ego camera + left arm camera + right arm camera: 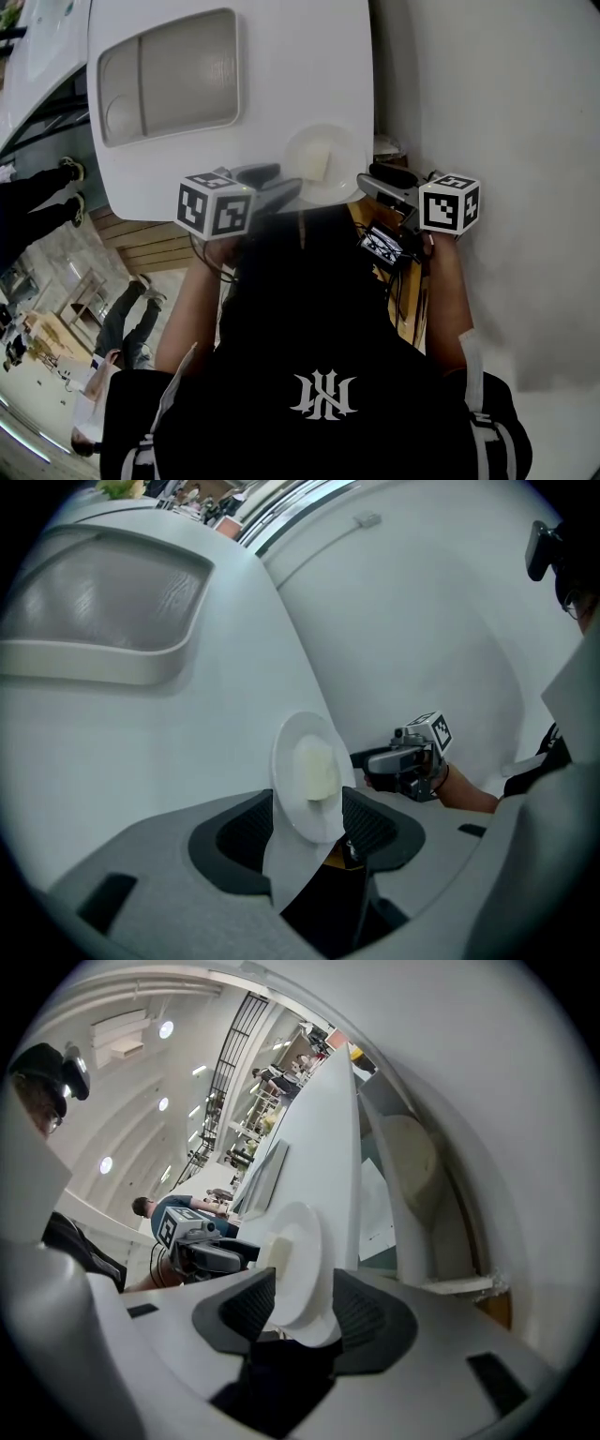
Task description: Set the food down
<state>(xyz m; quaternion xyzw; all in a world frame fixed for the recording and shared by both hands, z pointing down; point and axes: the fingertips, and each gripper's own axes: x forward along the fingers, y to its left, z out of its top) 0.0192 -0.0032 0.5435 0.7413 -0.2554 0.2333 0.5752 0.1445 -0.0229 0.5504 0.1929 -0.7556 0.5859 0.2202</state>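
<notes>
Food point(316, 163) rides a plate point(343, 150) pinched by left gripper point(307, 823) and right gripper point(298, 1307).

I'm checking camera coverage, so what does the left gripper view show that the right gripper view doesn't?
Only the left gripper view: the shallow beige rectangular tray lying on the white table, and the right gripper coming in from the side.
Only the right gripper view: the left gripper and the round ceiling lights overhead.
Both: the small round white plate carrying a pale cube of food, seen edge-on and clamped between that gripper's own jaws.
</notes>
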